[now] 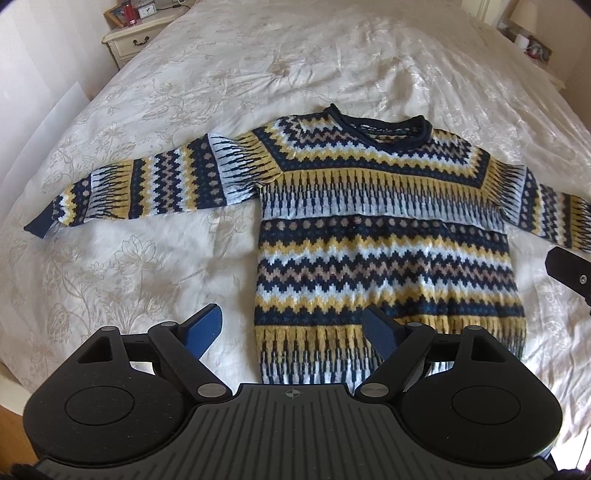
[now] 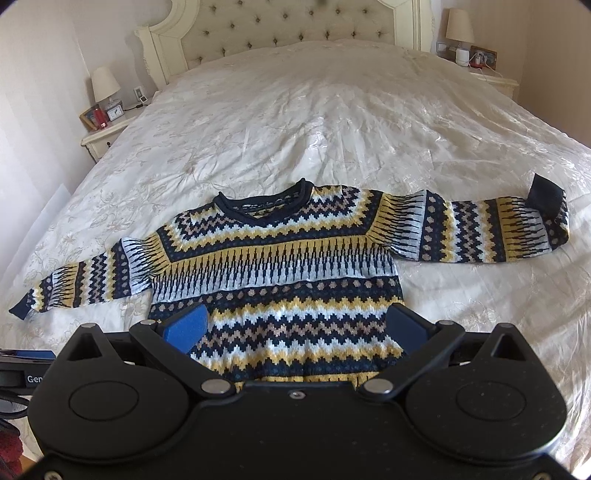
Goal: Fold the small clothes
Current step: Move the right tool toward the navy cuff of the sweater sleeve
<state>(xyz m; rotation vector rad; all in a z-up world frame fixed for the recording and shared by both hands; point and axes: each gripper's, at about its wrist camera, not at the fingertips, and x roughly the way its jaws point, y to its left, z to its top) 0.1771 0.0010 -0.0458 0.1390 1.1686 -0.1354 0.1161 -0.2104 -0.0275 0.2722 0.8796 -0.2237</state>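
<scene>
A patterned knit sweater (image 1: 369, 221) in navy, yellow, pale blue and tan lies flat on the bed, front up, both sleeves spread sideways. My left gripper (image 1: 291, 325) hovers open above the sweater's lower left corner, with one blue pad over bare bedspread and the other over the hem. In the right wrist view the same sweater (image 2: 280, 266) fills the middle, and the cuff of its right sleeve (image 2: 546, 201) is turned back. My right gripper (image 2: 295, 325) stands open above the lower body of the sweater, nothing between its pads. A black part of the right gripper (image 1: 570, 275) shows at the left wrist view's right edge.
The cream floral bedspread (image 2: 332, 122) covers a wide bed with a tufted headboard (image 2: 295, 26). A nightstand (image 2: 105, 138) with a lamp, a clock and a red item stands at the far left. Another nightstand (image 2: 487, 75) with a lamp stands at the far right.
</scene>
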